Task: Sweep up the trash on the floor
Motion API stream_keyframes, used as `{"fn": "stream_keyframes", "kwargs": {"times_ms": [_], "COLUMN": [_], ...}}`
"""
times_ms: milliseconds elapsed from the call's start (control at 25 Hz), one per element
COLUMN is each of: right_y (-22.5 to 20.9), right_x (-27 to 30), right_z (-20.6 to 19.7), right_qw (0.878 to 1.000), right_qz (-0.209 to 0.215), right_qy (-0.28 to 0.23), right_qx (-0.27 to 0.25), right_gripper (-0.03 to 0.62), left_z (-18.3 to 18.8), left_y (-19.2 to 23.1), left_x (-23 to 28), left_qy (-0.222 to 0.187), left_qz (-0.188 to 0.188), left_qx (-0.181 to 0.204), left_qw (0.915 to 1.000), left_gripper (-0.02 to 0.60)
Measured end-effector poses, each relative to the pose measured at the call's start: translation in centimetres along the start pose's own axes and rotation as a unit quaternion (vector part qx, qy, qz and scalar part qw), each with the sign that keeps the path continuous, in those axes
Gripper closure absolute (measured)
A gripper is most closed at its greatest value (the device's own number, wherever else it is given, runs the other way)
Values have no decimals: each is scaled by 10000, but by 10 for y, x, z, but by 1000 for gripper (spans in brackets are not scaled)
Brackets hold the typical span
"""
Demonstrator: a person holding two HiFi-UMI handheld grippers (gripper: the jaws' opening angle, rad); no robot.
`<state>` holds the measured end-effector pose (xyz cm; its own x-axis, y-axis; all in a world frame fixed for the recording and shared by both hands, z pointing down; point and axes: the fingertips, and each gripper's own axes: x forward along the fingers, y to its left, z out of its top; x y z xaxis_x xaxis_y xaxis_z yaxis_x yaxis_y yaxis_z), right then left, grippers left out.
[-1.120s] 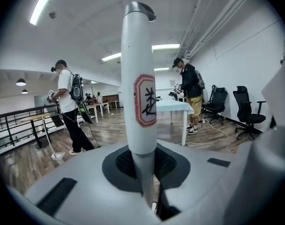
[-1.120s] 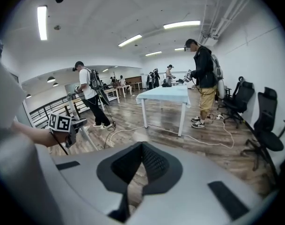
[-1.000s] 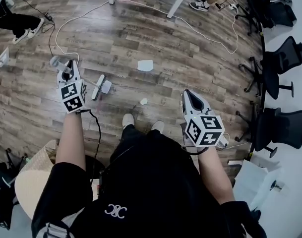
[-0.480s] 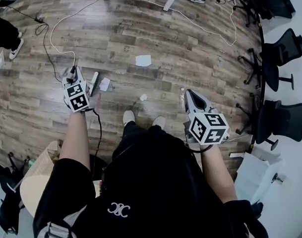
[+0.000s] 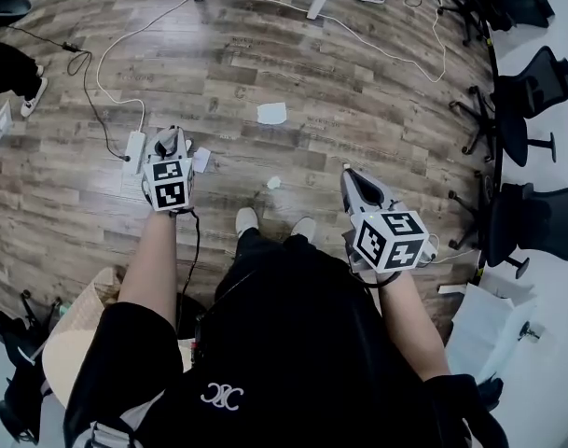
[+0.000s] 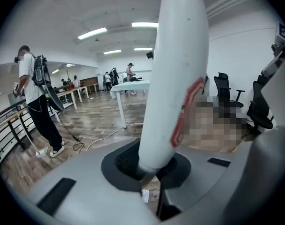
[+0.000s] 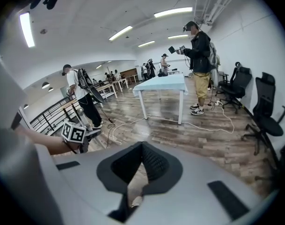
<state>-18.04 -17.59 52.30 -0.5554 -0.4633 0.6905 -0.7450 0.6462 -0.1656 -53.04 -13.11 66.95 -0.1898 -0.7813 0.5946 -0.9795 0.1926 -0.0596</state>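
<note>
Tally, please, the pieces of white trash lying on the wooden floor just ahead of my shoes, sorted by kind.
Flat white paper sheets: 2
Small crumpled white scrap: 1
Total: 3

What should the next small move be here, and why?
Probably swing the left gripper, clamped on the white handle, toward the paper scrap lying just to its right on the floor, then push it toward the smaller scrap farther right. Both scraps lie loose and apart, and the right gripper is shut and empty.
</note>
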Motion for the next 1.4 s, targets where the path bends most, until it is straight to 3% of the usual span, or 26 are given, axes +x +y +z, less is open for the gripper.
{"fn": "stream_keyframes", "kwargs": {"times_ms": [400, 640, 1120, 1400], "right_y": [-20, -39, -74, -89], "right_x": [-24, -41, -75, -93], "right_z": [-17, -31, -55, -76], "right_qw": [9996, 9985, 9960, 9947], "right_qz": [-210, -370, -507, -525], "right_qy": [-9, -20, -101, -114], "right_qx": [202, 392, 732, 879], "right_gripper": [582, 582, 582, 582], "left_z": [12, 24, 50, 45], "left_y": [-69, -105, -185, -246], "left_x": [5, 14, 18, 4], "left_qy": [6, 12, 147, 207], "left_qz": [-657, -860, -1233, -1661], "left_qx": [112, 236, -325, -210], "left_qw": [9978, 9960, 9917, 9857], "left_gripper": [555, 554, 552, 554]}}
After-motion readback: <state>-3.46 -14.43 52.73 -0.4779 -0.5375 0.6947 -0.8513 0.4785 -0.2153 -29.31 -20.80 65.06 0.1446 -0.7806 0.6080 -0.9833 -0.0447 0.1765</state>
